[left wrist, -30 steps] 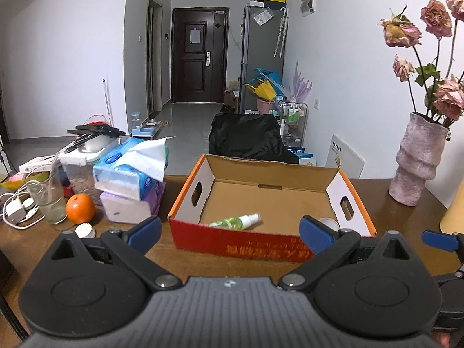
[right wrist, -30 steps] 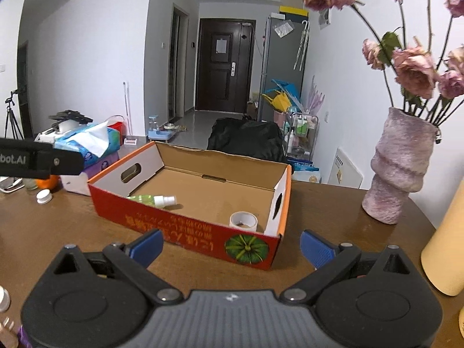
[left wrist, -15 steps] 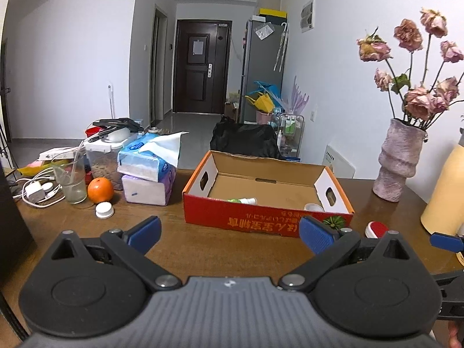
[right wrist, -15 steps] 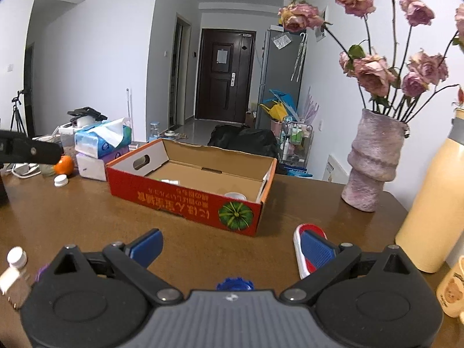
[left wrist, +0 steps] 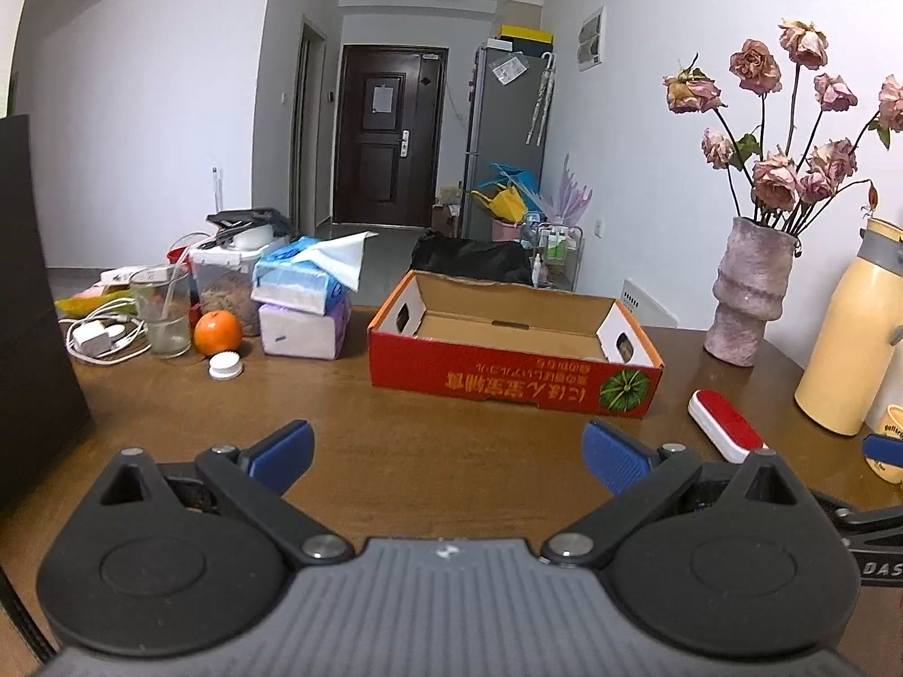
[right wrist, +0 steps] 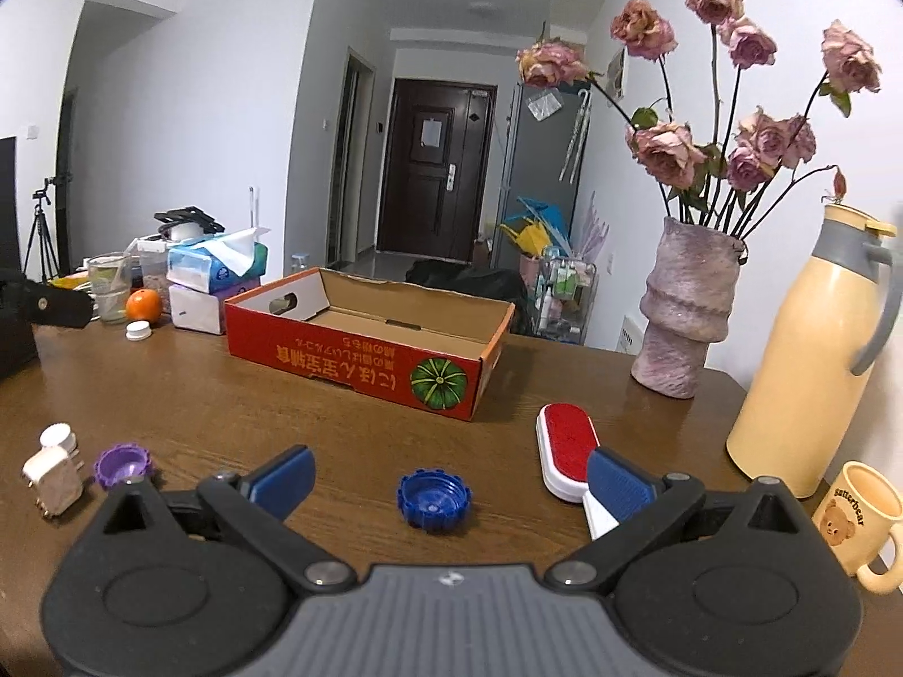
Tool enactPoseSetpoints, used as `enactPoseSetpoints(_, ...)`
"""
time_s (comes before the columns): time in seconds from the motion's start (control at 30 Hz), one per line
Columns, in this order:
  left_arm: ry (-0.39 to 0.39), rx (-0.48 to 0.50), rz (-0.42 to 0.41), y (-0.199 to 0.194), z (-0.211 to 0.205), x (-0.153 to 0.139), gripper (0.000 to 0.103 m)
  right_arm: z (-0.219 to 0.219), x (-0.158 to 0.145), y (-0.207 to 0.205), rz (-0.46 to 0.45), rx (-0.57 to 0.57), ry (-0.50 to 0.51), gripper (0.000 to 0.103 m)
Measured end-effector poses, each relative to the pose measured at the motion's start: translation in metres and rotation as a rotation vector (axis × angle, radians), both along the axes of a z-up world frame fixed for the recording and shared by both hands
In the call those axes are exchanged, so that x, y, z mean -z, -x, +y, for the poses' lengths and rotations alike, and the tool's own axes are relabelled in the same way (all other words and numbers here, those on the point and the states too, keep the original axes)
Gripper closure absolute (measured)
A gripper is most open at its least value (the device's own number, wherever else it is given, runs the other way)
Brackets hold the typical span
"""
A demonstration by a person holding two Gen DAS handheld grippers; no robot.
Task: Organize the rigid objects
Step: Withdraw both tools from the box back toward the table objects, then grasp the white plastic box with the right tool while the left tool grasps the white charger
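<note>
You've pulled both tongs back from the box (right wrist: 361, 350), jaws wide and empty. The blue cap (right wrist: 433, 499) now sits between your right gripper (right wrist: 448, 479) fingers: grab it next.

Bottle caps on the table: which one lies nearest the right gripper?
The blue cap, open side up, just ahead of the right gripper, between its fingers. The purple cap sits off left; the white cap is far back by the orange.
</note>
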State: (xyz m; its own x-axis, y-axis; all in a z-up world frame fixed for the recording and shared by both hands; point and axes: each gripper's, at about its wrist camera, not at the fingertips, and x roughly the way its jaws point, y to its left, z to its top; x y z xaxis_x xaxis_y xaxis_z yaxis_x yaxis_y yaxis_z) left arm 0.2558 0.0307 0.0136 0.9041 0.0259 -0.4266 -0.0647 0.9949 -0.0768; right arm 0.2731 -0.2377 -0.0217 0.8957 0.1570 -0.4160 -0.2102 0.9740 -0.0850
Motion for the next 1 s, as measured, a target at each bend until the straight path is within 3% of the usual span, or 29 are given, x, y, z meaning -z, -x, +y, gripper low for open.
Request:
enactPoseSetpoints(0.6,0.013,-0.074,0.018,0.036,0.027,0.040,0.000,-0.034,0.035,0.041,0.048,0.025,0.019,0.000)
enactPoseSetpoints(1.0,0.017,-0.081,0.073,0.037,0.031,0.060,0.000,-0.041,0.065,0.026,0.140,0.025,0.009,0.000)
